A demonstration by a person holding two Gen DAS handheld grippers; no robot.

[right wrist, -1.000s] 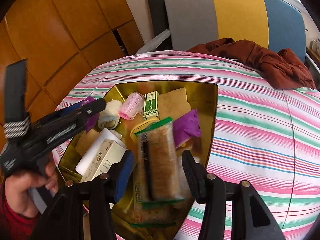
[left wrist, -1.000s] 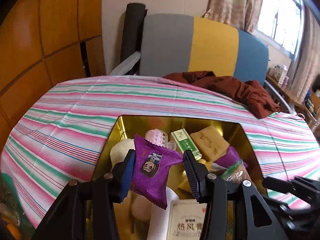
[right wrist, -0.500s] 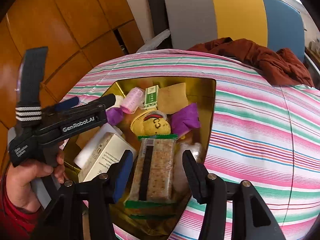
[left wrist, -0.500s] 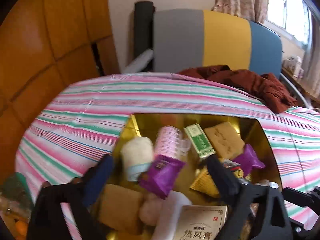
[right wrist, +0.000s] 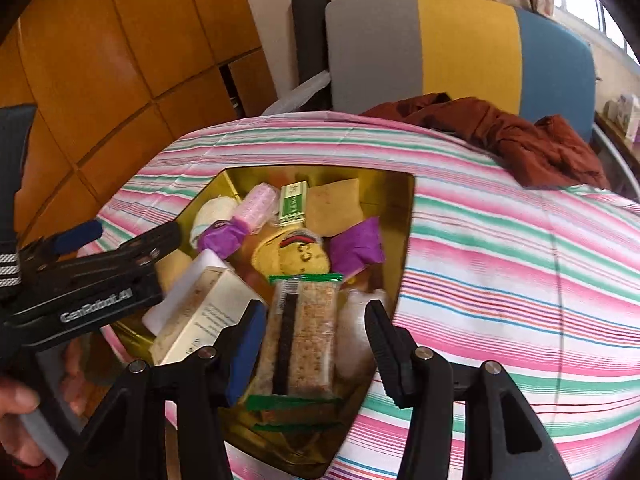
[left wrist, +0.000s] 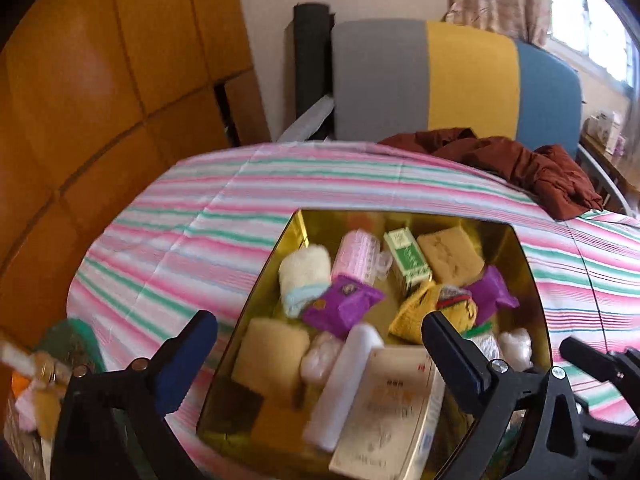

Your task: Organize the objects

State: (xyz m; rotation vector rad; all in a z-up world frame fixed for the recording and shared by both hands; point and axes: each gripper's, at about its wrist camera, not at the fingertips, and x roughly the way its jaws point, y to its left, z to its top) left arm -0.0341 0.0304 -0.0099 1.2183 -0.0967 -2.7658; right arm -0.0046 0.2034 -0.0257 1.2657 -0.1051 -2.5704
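Note:
A gold tin tray point(left wrist: 298, 222) point(right wrist: 406, 216) on the striped cloth holds several items. A purple snack packet point(left wrist: 340, 308) point(right wrist: 220, 238) lies in it beside a cream towel roll point(left wrist: 304, 276). A cracker pack with green ends point(right wrist: 300, 332) lies in the tray's near part. My left gripper point(left wrist: 320, 344) is open wide and empty above the tray's near end. My right gripper point(right wrist: 314, 328) is open, its jaws on either side of the cracker pack and apart from it.
The tray also holds a pink roller point(left wrist: 356, 256), a green box point(left wrist: 406, 258), a tan sponge point(left wrist: 450, 254), a second purple packet point(right wrist: 356, 246), a white tube point(left wrist: 344, 380) and a cream box point(left wrist: 392, 412). A brown garment point(left wrist: 512, 164) lies at the back right. A chair point(left wrist: 452, 80) stands behind.
My left gripper opened, dropped the purple packet into the tray and pulled back left. My right gripper opened and the cracker pack now lies in the tray.

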